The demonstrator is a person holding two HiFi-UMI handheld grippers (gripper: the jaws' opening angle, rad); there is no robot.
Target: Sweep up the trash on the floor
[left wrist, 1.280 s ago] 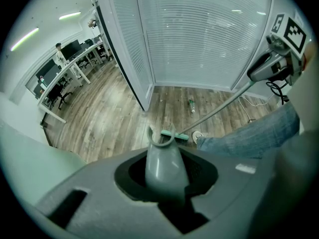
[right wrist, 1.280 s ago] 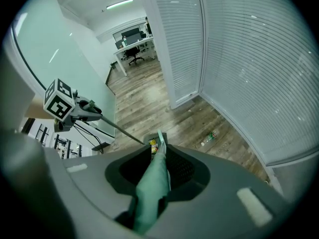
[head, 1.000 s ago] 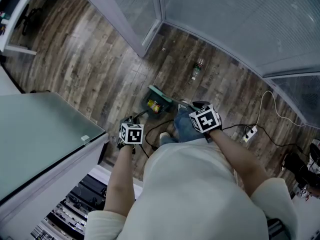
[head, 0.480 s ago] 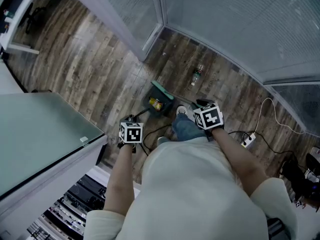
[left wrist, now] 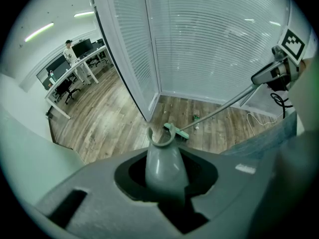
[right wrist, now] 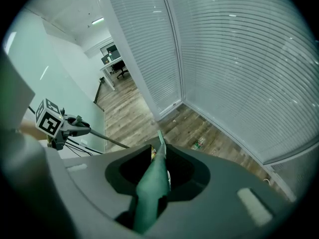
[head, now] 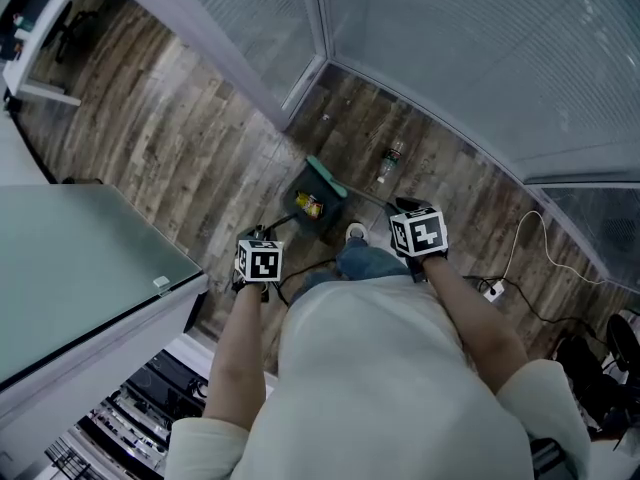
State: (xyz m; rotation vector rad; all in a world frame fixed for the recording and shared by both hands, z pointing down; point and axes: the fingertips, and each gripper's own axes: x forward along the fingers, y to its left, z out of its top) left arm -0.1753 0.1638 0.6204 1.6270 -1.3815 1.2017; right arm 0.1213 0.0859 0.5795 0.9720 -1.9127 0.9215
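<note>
The left gripper [head: 262, 264] clenches the dustpan [head: 312, 209] handle and the right gripper [head: 416, 232] clenches the broom [head: 327, 176], so pan and bristles meet mid-frame, likely ready for the bottle [head: 388, 160] just upper right.

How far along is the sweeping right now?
Partly done: yellow trash already lies in the dustpan. In hand: left gripper clamps the dustpan handle, right gripper the broom. Left: a bottle and a small scrap on the floor.
</note>
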